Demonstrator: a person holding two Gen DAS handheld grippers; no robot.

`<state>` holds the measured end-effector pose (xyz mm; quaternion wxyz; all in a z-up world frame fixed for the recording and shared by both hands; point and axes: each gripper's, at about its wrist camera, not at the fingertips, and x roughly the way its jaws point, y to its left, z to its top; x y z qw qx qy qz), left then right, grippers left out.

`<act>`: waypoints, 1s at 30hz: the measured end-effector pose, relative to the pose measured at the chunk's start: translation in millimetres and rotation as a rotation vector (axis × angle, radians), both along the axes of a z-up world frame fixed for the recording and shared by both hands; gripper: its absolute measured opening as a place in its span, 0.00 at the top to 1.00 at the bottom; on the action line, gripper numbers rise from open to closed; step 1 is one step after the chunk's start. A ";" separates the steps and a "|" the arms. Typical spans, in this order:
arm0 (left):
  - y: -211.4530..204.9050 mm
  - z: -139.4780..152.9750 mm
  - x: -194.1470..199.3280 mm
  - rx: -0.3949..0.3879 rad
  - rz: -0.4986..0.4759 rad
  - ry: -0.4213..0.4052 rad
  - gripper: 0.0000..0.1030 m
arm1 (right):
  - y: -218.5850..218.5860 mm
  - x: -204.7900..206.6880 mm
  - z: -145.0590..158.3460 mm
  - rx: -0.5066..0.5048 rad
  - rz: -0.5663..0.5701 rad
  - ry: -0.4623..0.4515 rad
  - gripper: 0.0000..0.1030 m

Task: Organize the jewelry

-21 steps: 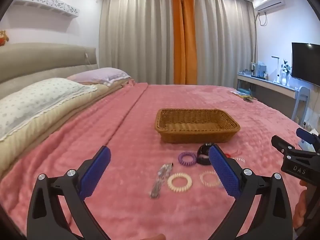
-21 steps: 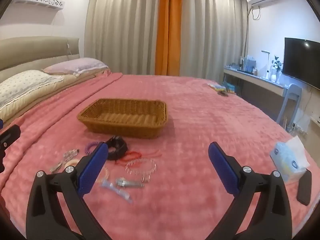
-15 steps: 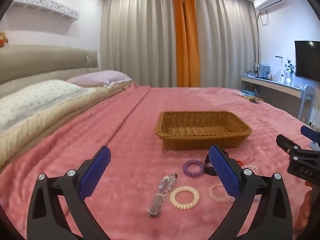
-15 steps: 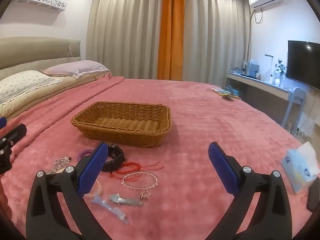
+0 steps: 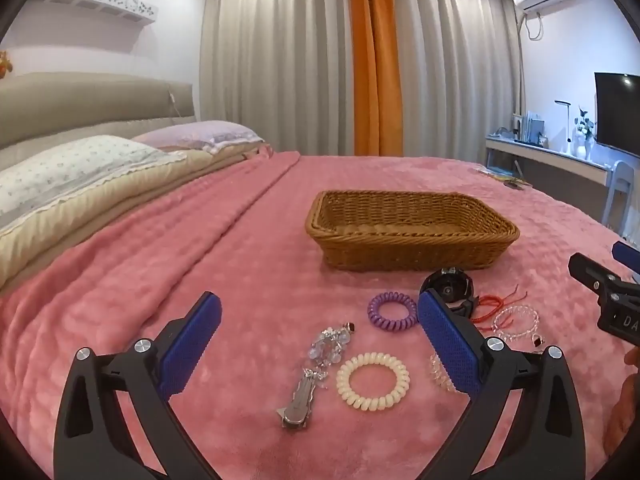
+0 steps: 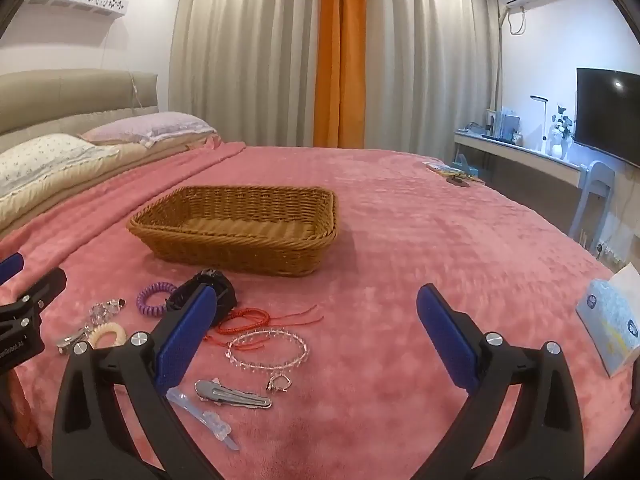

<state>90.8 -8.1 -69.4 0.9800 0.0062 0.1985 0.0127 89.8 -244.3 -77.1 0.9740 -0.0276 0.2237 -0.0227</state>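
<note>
A brown wicker basket (image 5: pixel 412 236) (image 6: pixel 240 232) stands empty on the pink bed. In front of it lie jewelry pieces: a purple coil hair tie (image 5: pixel 392 311) (image 6: pixel 155 299), a cream coil tie (image 5: pixel 373 381), a crystal hair clip (image 5: pixel 316 368), a black watch (image 5: pixel 450 290) (image 6: pixel 208 296), a red cord (image 6: pixel 256 318), a clear bead bracelet (image 6: pixel 268 350), a ring (image 6: pixel 279 383) and a silver clip (image 6: pixel 232 394). My left gripper (image 5: pixel 320 344) is open above the crystal clip and cream tie. My right gripper (image 6: pixel 318 338) is open above the bracelet and ring.
Pillows (image 5: pixel 80 168) and the headboard are at the left. A tissue pack (image 6: pixel 612 320) lies on the bed at the right. A desk (image 6: pixel 520 156), a chair and a TV stand by the right wall. Curtains hang behind the bed.
Both grippers have moved forward and down toward the jewelry, which now looks larger and nearer. Both stay open. Nothing on the bed has moved.
</note>
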 end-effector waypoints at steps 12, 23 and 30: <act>5.2 -7.9 2.5 -0.039 -0.004 0.005 0.07 | -6.2 0.1 -3.4 0.023 -0.018 0.015 0.07; 3.9 -10.1 1.2 -0.040 0.001 0.002 0.07 | -7.0 0.8 -3.7 0.029 -0.018 0.023 0.07; 2.9 -14.4 2.1 -0.047 0.001 0.011 0.07 | -7.0 1.8 -3.7 0.032 -0.017 0.030 0.07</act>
